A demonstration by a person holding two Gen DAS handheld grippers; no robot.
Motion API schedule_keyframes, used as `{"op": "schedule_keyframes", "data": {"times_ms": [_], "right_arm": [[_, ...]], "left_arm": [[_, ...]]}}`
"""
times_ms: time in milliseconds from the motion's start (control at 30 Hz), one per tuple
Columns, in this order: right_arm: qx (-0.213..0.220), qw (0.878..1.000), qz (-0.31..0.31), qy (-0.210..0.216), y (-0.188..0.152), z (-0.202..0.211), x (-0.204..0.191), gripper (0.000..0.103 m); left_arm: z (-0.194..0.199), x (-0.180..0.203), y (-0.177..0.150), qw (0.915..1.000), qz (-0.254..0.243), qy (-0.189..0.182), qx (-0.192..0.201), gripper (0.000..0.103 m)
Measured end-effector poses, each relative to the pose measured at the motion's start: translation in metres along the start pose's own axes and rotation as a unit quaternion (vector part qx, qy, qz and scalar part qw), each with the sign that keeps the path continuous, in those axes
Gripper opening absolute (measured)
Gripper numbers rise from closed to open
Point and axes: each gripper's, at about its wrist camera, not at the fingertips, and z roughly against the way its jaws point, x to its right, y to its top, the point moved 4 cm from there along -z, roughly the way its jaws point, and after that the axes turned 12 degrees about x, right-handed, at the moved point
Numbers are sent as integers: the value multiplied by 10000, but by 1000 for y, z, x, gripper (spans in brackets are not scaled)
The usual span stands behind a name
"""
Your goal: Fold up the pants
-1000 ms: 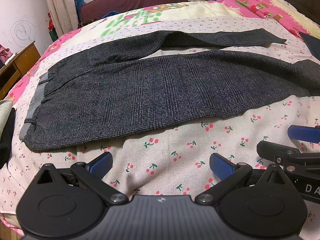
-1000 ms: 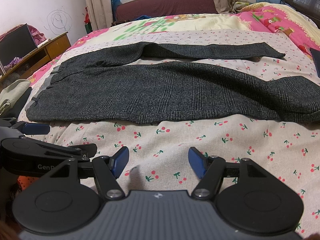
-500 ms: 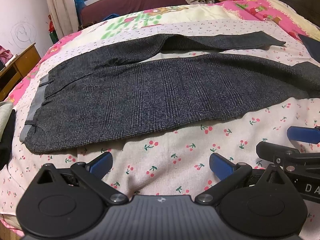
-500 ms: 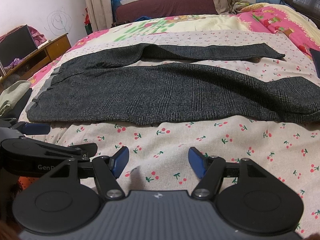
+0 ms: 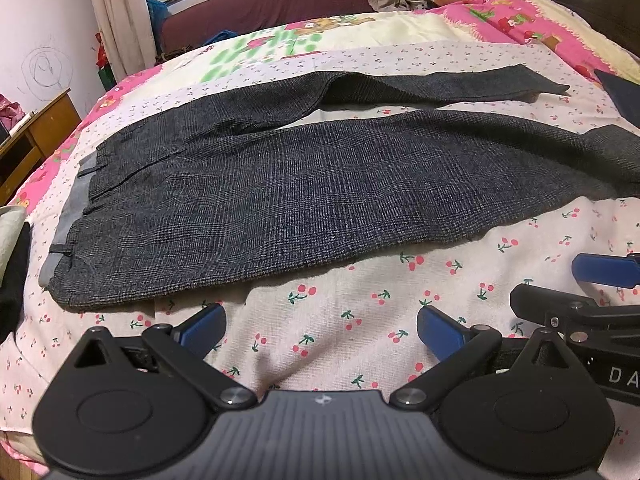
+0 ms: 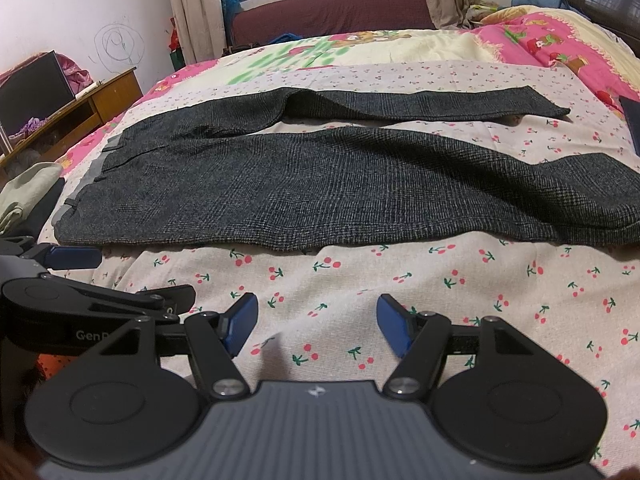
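Dark grey checked pants [image 5: 304,196] lie spread flat on the cherry-print sheet [image 5: 360,320], waistband to the left, both legs running right, the far leg apart from the near one. They also show in the right wrist view [image 6: 340,188]. My left gripper [image 5: 320,328] is open and empty, just short of the pants' near edge. My right gripper [image 6: 316,320] is open and empty, over bare sheet in front of the near leg. Each gripper shows at the edge of the other's view.
A wooden cabinet [image 6: 100,100] stands left of the bed. Folded clothes [image 6: 28,192] lie at the left bed edge. A dark garment [image 5: 620,92] lies at the far right. A maroon sofa [image 6: 332,8] stands under the window behind.
Both grippers have crept slightly forward toward the pants' near edge. Both stay open. The pants have not moved.
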Motion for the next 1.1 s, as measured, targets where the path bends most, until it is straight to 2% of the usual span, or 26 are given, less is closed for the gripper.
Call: {"op": "schedule_keyframes", "data": {"times_ms": [133, 200, 267, 367, 467, 567, 700, 767, 833, 867, 933, 967, 1000, 1033, 1100], "right_arm": [[80, 9998, -95, 174, 13, 5, -6, 67], [214, 9992, 123, 317, 24, 4, -18, 68], [285, 9976, 469, 422, 30, -2, -32, 71], [206, 9936, 888, 670, 36, -19, -56, 71], [117, 9866, 1267, 1022, 41, -41, -88, 71], [-17, 9754, 1737, 1355, 41, -67, -122, 71], [-252, 9576, 2283, 1742, 32, -98, -160, 71], [-311, 9475, 2566, 1882, 26, -111, -176, 71], [-354, 9373, 2875, 1940, 20, -126, -192, 69], [-348, 9333, 3033, 1893, 18, -133, -201, 68], [-447, 9288, 3144, 1911, 14, -145, -213, 51], [-554, 9302, 3064, 1942, 12, -150, -217, 38], [-565, 9312, 3038, 1933, 12, -149, -219, 34], [-535, 9293, 3095, 1945, 11, -146, -222, 30], [-483, 9259, 3180, 1983, 9, -138, -228, 21]], "left_arm": [[5, -9, 8, 9998, 133, -104, 138, 103], [10, -18, 14, 9995, 84, -77, 305, 103], [15, -32, 18, 9988, -112, 28, 482, 103], [20, -67, 17, 9966, -310, 432, 630, 103], [18, -116, 12, 9938, -108, 956, 556, 103], [8, -167, 0, 9880, 377, 1446, 398, 103], [-21, -207, -20, 9857, 807, 1476, -31, 103], [-34, -221, -29, 9842, 1033, 1431, -146, 96], [-42, -234, -36, 9832, 1433, 1115, -187, 92], [-44, -239, -38, 9824, 1603, 950, -138, 86], [-44, -244, -39, 9815, 1737, 805, 0, 74], [-43, -246, -38, 9814, 1715, 858, 75, 62], [-42, -252, -36, 9804, 1717, 957, 142, 51], [-39, -257, -34, 9784, 1757, 1068, 194, 49], [-37, -271, -35, 9728, 1896, 1320, 169, 30]]}}
